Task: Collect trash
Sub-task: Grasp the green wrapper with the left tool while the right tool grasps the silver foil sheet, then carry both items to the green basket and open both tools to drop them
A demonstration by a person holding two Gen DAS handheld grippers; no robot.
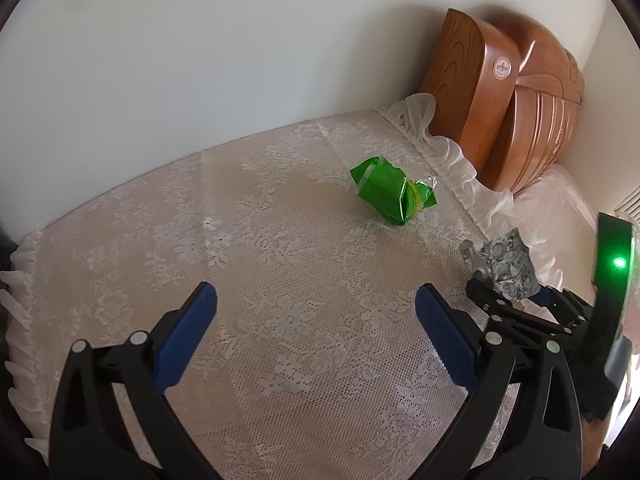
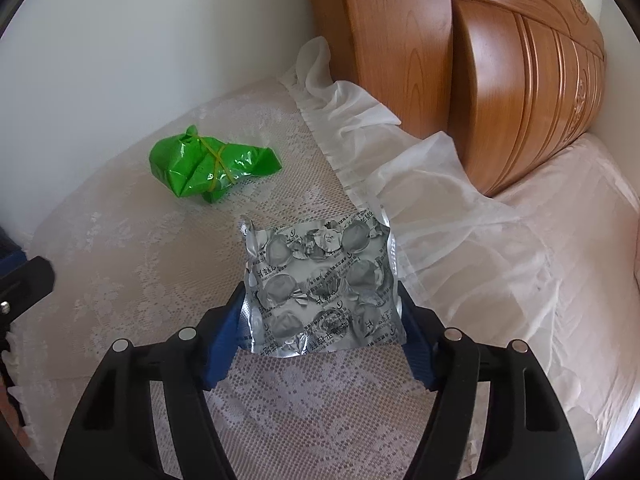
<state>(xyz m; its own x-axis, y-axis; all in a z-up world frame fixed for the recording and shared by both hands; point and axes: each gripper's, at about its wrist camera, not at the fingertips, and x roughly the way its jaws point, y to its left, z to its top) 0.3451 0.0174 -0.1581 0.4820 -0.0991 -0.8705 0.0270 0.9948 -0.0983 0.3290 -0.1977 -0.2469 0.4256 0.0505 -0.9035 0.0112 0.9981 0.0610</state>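
A crumpled green foil wrapper (image 1: 390,192) (image 2: 208,164) bound with a rubber band lies on the lace-covered tabletop (image 1: 280,280), near the wall. My left gripper (image 1: 316,300) hovers open over bare lace, short of the wrapper, with nothing between its blue pads. The right gripper (image 2: 320,296) is shut on a silver used blister pack (image 2: 320,280), its blue pads pressing the pack's two side edges. In the left wrist view that pack (image 1: 504,268) stands up from the right gripper's fingers (image 1: 484,292) at the table's right edge.
A carved wooden headboard (image 1: 500,92) (image 2: 480,80) rises just beyond the table's right side. A white ruffle (image 2: 380,160) hangs off the cloth edge onto a pale pink bed (image 2: 580,240). A plain white wall (image 1: 200,60) backs the table.
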